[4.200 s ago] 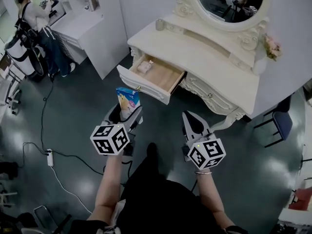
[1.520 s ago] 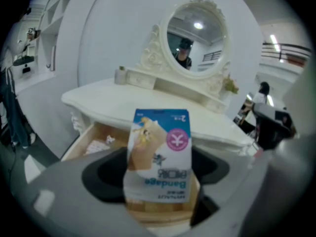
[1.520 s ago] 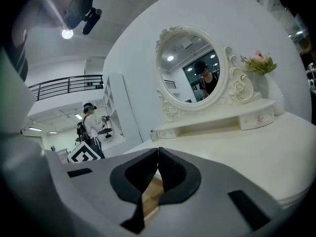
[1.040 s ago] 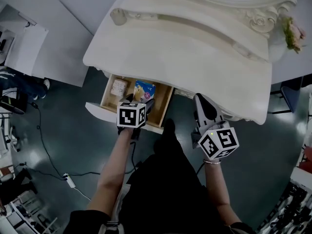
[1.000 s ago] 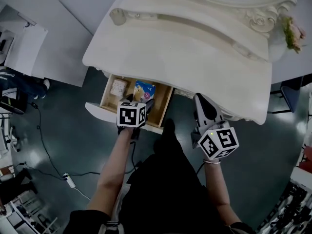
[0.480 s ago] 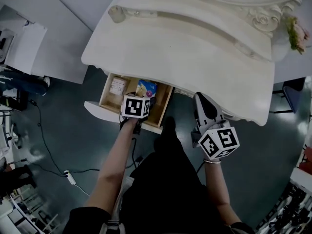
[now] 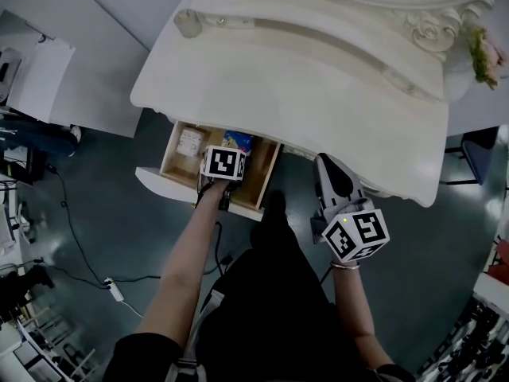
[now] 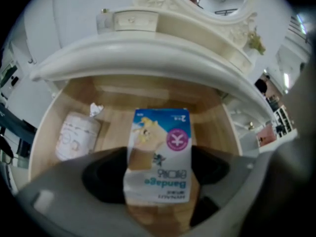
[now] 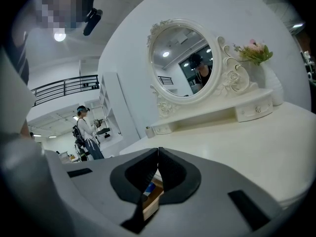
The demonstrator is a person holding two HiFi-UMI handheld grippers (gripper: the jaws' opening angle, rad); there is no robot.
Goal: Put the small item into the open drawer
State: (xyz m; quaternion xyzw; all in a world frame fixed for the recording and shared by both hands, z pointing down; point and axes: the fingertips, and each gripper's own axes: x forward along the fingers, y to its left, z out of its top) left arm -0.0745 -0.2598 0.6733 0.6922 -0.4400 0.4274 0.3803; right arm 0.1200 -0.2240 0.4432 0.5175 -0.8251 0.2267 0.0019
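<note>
My left gripper reaches into the open wooden drawer of the cream dressing table. It is shut on a small blue and white bandage box, whose blue top shows just past the marker cube. In the left gripper view the box is held flat between the dark jaws above the drawer floor. A pale round packet lies in the drawer's left half. My right gripper hangs shut and empty in front of the table, to the right of the drawer.
An oval mirror and a vase of pink flowers stand at the back of the tabletop, a small jar at its left end. White cabinets and floor cables lie to the left. A person stands far off.
I walked up to the dressing table. Over the last second my left gripper pushed forward with the bandage box, deeper into the drawer. The right gripper has hardly moved.
</note>
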